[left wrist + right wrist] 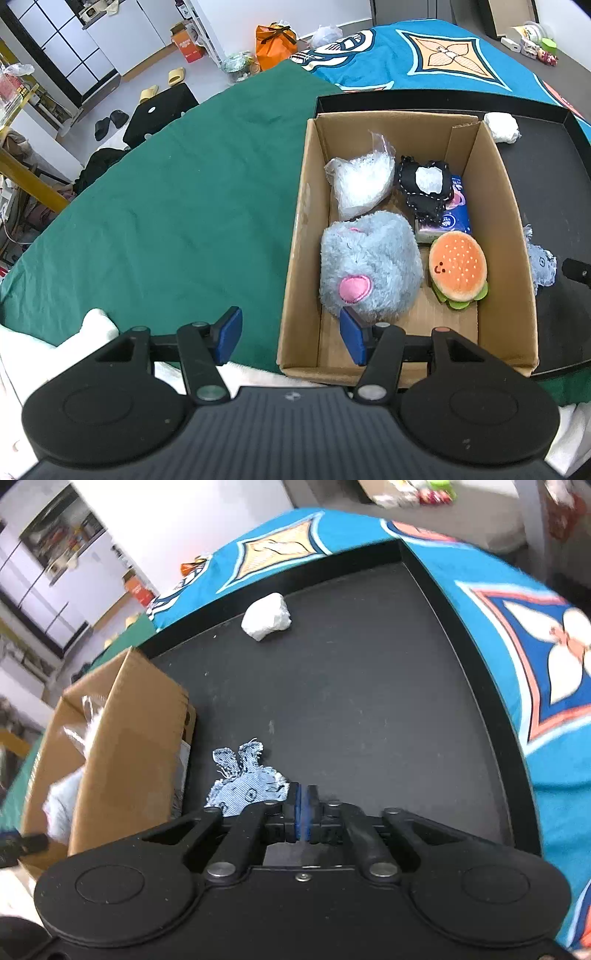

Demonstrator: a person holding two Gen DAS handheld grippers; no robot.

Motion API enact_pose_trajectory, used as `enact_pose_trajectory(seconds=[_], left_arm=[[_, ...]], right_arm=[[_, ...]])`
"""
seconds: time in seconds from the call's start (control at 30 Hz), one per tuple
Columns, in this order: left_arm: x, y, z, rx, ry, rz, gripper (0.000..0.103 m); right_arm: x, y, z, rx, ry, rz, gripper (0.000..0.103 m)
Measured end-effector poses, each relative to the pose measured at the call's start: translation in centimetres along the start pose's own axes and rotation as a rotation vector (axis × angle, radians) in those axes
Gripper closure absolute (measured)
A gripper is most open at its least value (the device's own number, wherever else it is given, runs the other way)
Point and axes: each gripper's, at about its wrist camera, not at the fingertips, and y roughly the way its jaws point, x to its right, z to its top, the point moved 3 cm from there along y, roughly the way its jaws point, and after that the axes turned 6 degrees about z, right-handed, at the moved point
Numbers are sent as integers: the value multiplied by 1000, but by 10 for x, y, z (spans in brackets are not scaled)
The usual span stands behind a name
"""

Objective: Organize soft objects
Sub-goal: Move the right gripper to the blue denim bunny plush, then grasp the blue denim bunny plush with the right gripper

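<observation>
**Left fingers spread at the box's near wall; right fingers pressed together by the denim toy**

On my left wrist view, the left gripper (291,338) hangs with its blue fingers (229,334) wide apart and holding nothing, straddling the near-left corner of the cardboard box (295,258). To its left the green cloth (166,192) is bare and open. My own housing cuts off the box's near wall. Inside, the grey plush (369,266) hides the floor beneath it, the burger plush (458,269) sits to its right, and at the far end a clear bag of white filling (360,184) lies beside a black pouch (424,188) that half covers a blue packet (458,218); I cannot read it.

Right of the box, on the black tray (369,701), the right gripper (303,806) shows its fingers together. The denim bunny (247,786) lies just left of them, touching the tip; whether any fabric is pinched I cannot tell. A white wad (267,616) rests near the tray's far rim, well apart, with open tray between. This view is blurred toward its edges.
</observation>
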Motion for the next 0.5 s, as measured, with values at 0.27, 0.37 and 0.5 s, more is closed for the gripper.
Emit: enact_pose_trajectory(seconds=[0.27,0.37,0.5], left_arm=[[-4,6,0,-4,-2,-2,46],[-7,10,0,-9,-5,-1,46],[-11,17,2,-19,-14,-1,46]], right_arm=[[-12,12,4,13,-13,37,39],[-14,17,5,14,-31,16,34],[-17,24,5,14,-45,10,32]])
